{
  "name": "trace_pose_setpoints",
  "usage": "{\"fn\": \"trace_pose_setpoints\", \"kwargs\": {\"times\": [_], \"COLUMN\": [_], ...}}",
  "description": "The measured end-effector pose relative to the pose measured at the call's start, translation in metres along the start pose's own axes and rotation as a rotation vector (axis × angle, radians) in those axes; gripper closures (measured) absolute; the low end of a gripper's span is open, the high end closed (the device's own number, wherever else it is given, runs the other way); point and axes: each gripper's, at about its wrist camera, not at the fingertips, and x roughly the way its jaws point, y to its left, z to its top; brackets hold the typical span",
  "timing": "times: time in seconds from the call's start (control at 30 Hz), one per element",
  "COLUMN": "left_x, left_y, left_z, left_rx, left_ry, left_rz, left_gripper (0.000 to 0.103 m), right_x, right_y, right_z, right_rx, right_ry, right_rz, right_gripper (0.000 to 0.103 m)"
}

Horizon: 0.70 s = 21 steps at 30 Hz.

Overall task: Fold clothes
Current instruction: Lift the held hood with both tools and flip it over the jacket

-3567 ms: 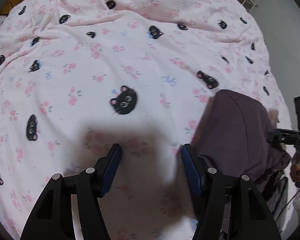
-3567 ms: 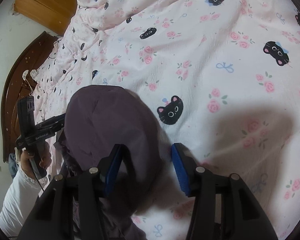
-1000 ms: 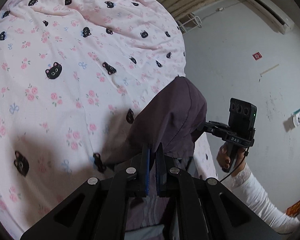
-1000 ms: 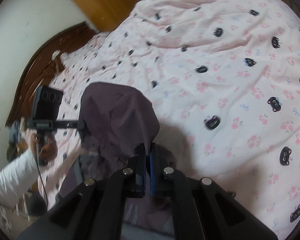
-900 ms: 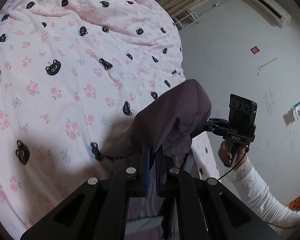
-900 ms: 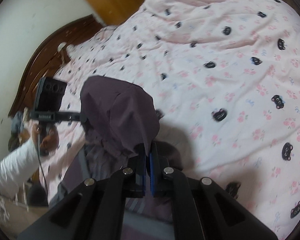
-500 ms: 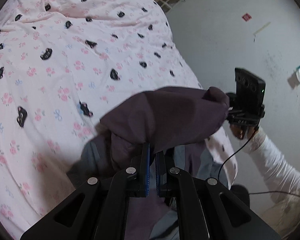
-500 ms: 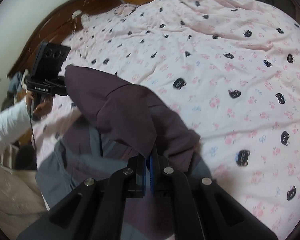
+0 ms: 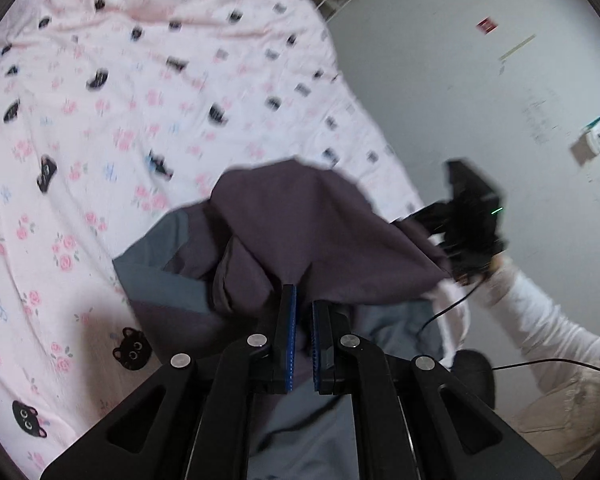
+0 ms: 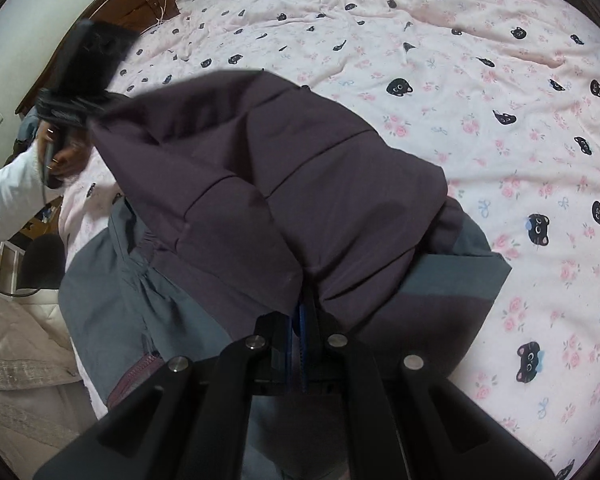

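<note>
Purple-and-grey jacket point(image 9: 308, 232) was held up over pink cat-print bedspread point(image 9: 100, 120), lower part draped on bedspread near its edge. Left gripper point(image 9: 303, 336) was seen clamped on purple fabric edge, jaws nearly together, cloth pinched between blue pads point(image 9: 289, 332). Right gripper point(image 10: 302, 320) was likewise closed tight on bunched purple fold of jacket point(image 10: 280, 184). Grey panel point(image 10: 456, 272) was spread flat on bedspread point(image 10: 480, 80) beside right gripper. White sleeve point(image 9: 540, 312) was seen beyond jacket, off bedspread's edge. Left view was blurred.
</note>
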Motion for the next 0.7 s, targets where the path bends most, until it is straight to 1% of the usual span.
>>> {"fn": "trace_pose_setpoints", "kwargs": {"times": [0.07, 0.17, 0.23, 0.3, 0.37, 0.47, 0.6, 0.67, 0.7], "left_x": [-0.014, -0.027, -0.035, -0.037, -0.032, -0.008, 0.039, 0.062, 0.071], "left_y": [-0.009, -0.028, -0.041, -0.046, -0.047, -0.053, -0.062, -0.059, -0.055], "left_z": [0.006, 0.019, 0.028, 0.033, 0.042, 0.049, 0.037, 0.019, 0.010], "left_rx": [-0.004, 0.021, 0.056, 0.057, 0.028, 0.026, 0.058, 0.047, 0.030], "left_ry": [-0.053, -0.124, -0.152, -0.177, -0.197, -0.150, -0.010, 0.054, 0.069], "left_rz": [-0.041, -0.084, -0.108, -0.110, -0.098, -0.064, 0.025, 0.051, 0.050], "left_gripper": [0.099, 0.099, 0.099, 0.099, 0.099, 0.099, 0.099, 0.099, 0.099], "right_x": [0.000, -0.002, -0.003, -0.004, -0.005, -0.004, -0.003, -0.004, -0.005], "right_y": [0.001, 0.006, 0.007, 0.007, 0.007, 0.012, 0.015, 0.016, 0.017], "right_z": [-0.003, -0.003, -0.004, -0.006, -0.007, -0.008, -0.009, -0.012, -0.013], "right_rx": [-0.001, -0.020, -0.029, -0.031, -0.036, -0.057, -0.063, -0.068, -0.070], "right_ry": [-0.005, -0.010, -0.009, -0.007, -0.008, -0.002, 0.000, -0.002, -0.005], "right_rz": [-0.006, -0.042, -0.066, -0.085, -0.101, -0.128, -0.145, -0.162, -0.171], "right_gripper": [0.099, 0.099, 0.099, 0.099, 0.099, 0.099, 0.099, 0.096, 0.095]}}
